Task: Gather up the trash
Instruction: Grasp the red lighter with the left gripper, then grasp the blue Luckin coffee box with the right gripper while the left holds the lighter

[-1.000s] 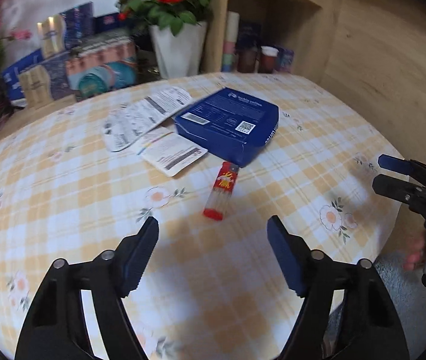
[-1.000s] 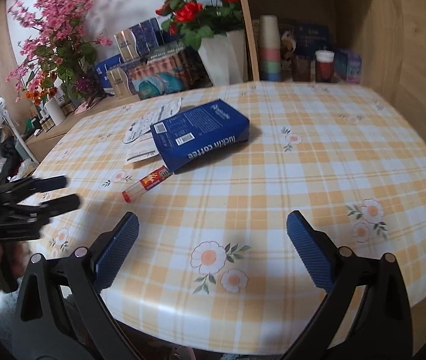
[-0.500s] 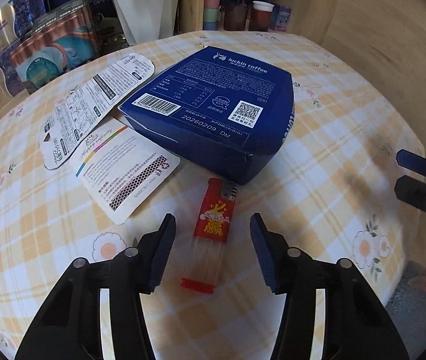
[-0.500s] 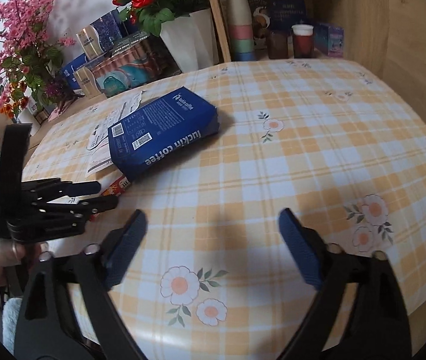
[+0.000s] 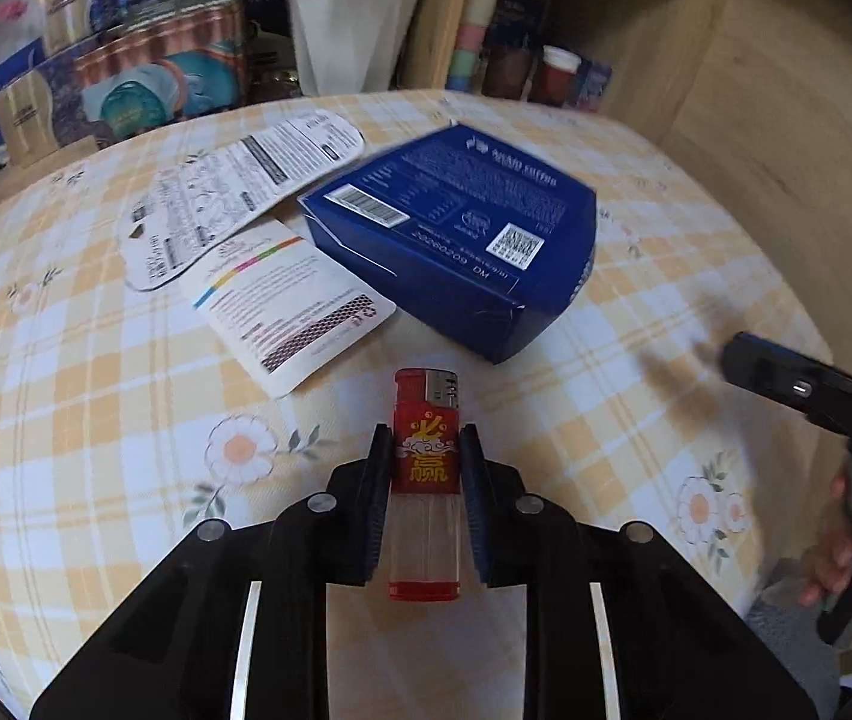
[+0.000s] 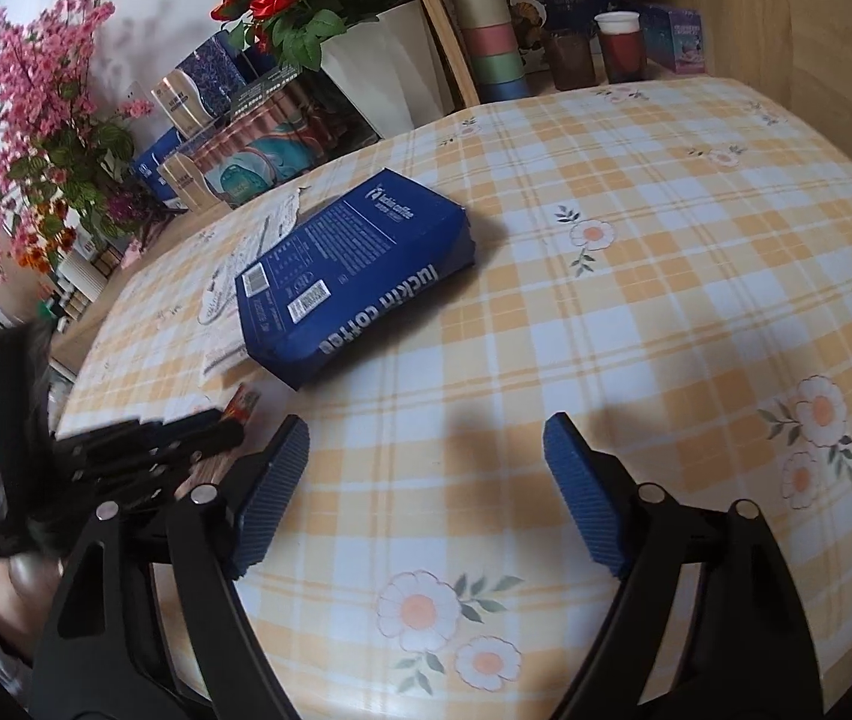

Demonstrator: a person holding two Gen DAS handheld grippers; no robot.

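Box (image 5: 456,240) just beyond lighter (image 5: 426,468)

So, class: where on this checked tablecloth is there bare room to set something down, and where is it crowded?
Free: the tablecloth right of the blue coffee box. Crowded: the left, where two paper cards and the lighter border the box.

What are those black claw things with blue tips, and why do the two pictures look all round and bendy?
They are grabbing tools, one in each of a person's hands. Each carries a tiny wide-eyed camera looking along its fingers, so everything bends. One picture is the left tool's view, the other the right's. The left gripper is closing its blue pads around a red and clear plastic lighter lying on the yellow checked tablecloth. The right gripper has nothing between its fingers, which are closing a bit. Nearby lie a dark blue coffee box and two white printed cards.
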